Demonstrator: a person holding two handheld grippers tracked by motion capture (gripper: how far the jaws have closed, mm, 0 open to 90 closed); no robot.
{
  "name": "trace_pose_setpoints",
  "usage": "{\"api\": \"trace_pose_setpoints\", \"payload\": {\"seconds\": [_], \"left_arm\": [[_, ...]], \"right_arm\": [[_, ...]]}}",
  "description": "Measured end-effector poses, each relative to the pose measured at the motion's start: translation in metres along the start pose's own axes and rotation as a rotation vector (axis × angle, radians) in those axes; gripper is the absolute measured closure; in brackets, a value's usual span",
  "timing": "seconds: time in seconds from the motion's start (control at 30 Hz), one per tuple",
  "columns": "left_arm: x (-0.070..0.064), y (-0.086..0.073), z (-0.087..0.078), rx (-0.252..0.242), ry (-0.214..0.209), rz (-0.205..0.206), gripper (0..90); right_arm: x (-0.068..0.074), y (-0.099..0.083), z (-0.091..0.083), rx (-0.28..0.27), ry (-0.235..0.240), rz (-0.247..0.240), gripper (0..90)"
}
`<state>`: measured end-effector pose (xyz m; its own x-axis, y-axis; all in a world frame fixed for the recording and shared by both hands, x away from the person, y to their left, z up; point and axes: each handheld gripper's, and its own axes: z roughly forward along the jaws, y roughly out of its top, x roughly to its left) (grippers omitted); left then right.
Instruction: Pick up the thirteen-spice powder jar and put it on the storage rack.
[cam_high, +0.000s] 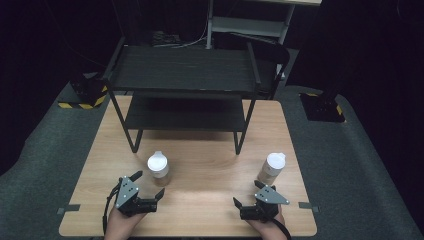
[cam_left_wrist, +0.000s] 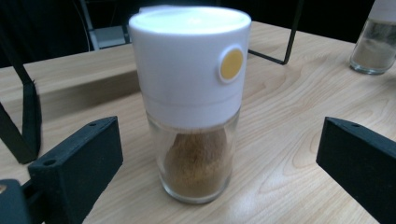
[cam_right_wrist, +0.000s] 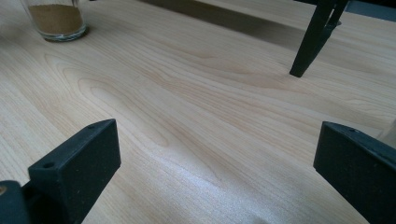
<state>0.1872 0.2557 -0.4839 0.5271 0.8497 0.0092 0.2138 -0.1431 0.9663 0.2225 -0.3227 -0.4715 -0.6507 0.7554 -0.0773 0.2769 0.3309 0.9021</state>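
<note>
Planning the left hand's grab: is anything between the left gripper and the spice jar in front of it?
Nothing: in the left gripper view the spice jar stands between the open fingers on bare table.

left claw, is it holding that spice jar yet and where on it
Nothing held. The left claw is open, its jaws either side of the spice jar without touching.

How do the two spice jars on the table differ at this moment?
The left jar sits just ahead of the open left gripper, framed between its jaws; the right jar stands off to one side of the open right gripper. The left jar's powder looks darker brown, the right jar's paler. Both are upright, white-capped glass.
</note>
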Motion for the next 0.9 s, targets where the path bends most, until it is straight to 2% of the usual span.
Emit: {"api": "trace_pose_setpoints", "payload": {"seconds": [0.33, 0.53, 0.77, 0.9], "left_arm": [[0.002, 0.011, 0.013, 0.014, -0.015, 0.037, 0.7], [0.007, 0.009, 0.025, 0.009, -0.024, 0.0, 1.2], [0.009, 0.01, 0.035, 0.002, -0.012, 0.011, 2.8], [0.011, 0.01, 0.038, 0.002, -0.014, 0.0, 5.3]], "right_arm": [[-0.001, -0.001, 0.0, -0.003, 0.001, 0.007, 0.1], [-0.002, -0.001, 0.0, -0.005, 0.005, 0.013, 0.3], [-0.001, -0.002, -0.001, -0.007, 0.003, 0.012, 0.4], [-0.001, -0.002, -0.001, -0.01, 0.001, 0.013, 0.4]]}}
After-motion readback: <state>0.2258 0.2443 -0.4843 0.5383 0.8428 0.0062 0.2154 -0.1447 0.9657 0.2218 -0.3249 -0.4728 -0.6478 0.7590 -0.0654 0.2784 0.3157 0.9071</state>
